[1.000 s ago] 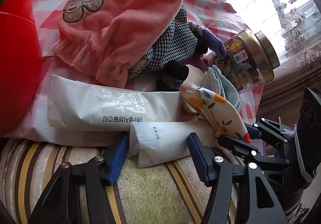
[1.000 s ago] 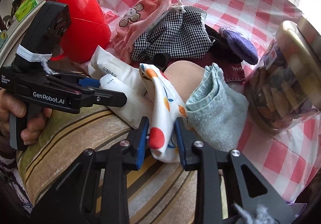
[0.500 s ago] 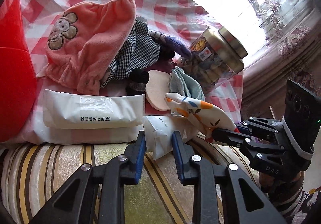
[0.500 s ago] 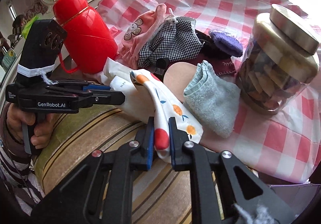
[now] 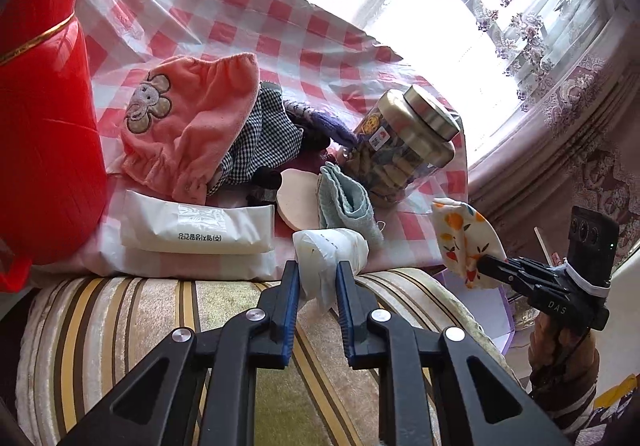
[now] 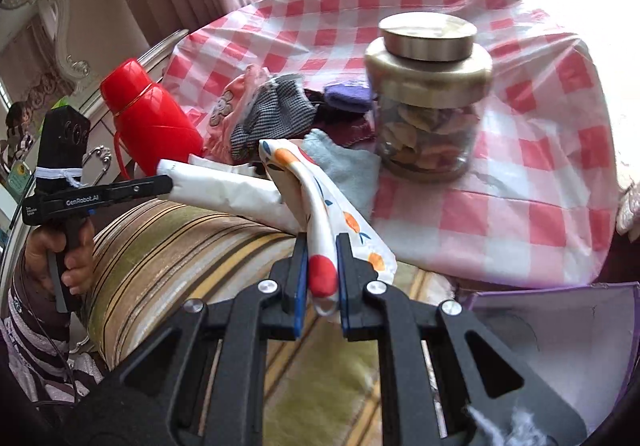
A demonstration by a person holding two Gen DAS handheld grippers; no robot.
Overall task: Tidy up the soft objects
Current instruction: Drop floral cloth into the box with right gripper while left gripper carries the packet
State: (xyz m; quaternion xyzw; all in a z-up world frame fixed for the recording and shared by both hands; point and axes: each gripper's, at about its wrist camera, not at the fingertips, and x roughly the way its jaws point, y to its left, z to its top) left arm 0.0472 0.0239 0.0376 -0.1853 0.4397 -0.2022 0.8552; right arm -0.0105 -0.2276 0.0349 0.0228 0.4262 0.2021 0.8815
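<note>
1. Two grippers are at work, and each of ours is clamped on something soft. Our left gripper [image 5: 317, 278] pinches the end of a small white packet [image 5: 330, 252] between its blue-padded fingers [image 5: 289, 300]; the packet hangs at the near edge of the checked cloth [image 5: 256, 10], over the striped cushion [image 5: 132, 310].
2. Our right gripper [image 6: 322, 278] is clenched on a fruit-print cloth [image 6: 316, 214], gripping it at a red patch (the fabric is bunched and folded between the pads). From the left wrist view that same cloth [image 5: 466, 236] is off to the right of the pile, beyond the edge of the checked cloth.
3. In the right wrist view the white packet [image 6: 228, 192] stretches from the left gripper [image 6: 168, 182] towards the fruit-print cloth and touches it.
4. We see the rest of the soft things piled on the checked cloth: a pink cap [image 5: 192, 126] with an elephant patch, a houndstooth fabric [image 5: 266, 134] tucked just beside it, a purple knit piece [image 5: 328, 122] behind, and a pale blue towel [image 5: 346, 204] folded near a round beige pad [image 5: 298, 198].
5. We note a large white pouch [image 5: 196, 232] lying flat in front of the cap.
6. A red flask [image 5: 44, 118] stands at the left, and a glass jar [image 5: 404, 150] with a metal lid stands right behind the towel.
</note>
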